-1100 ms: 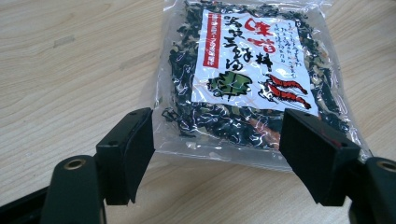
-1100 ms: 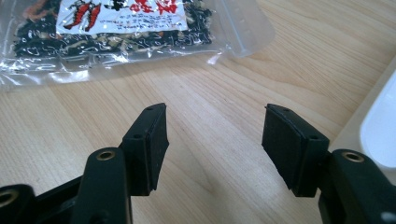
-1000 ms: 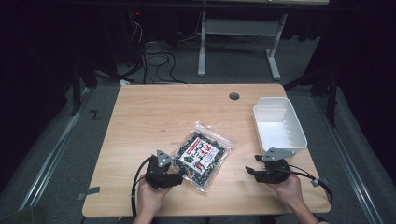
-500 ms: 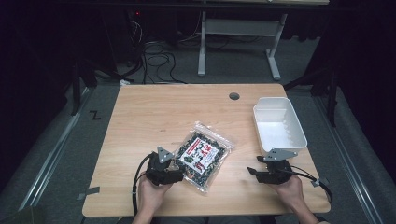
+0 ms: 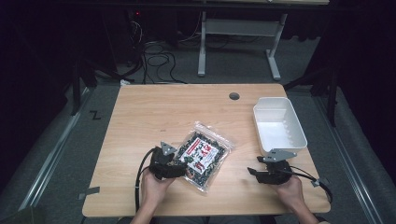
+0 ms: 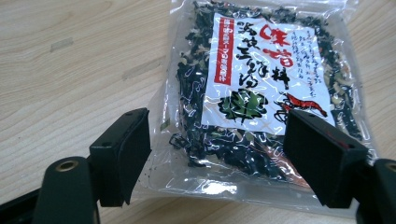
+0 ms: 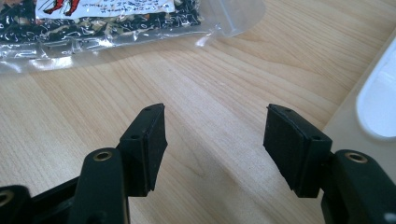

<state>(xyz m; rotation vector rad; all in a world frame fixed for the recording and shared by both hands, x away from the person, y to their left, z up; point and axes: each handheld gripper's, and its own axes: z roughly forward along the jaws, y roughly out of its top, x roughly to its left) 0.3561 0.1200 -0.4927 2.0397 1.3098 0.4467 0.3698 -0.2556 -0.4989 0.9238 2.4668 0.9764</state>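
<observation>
Jaws just opening, packet edge btwn, unpinched.

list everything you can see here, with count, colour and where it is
snack bag: 1, clear plastic with dark dried contents and a white and red label, flat on the table's near middle
bin: 1, white, table's right side
table: 1, light wood, with a round hole near the far edge
desk frame: 1, grey, on the floor behind the table
cables: several, black, on the floor beyond the table
left gripper: 1, black, jaws apart over the bag's near end, just been opening
right gripper: 1, black, jaws open over bare wood by the bin
hands: 2, at the near edge
</observation>
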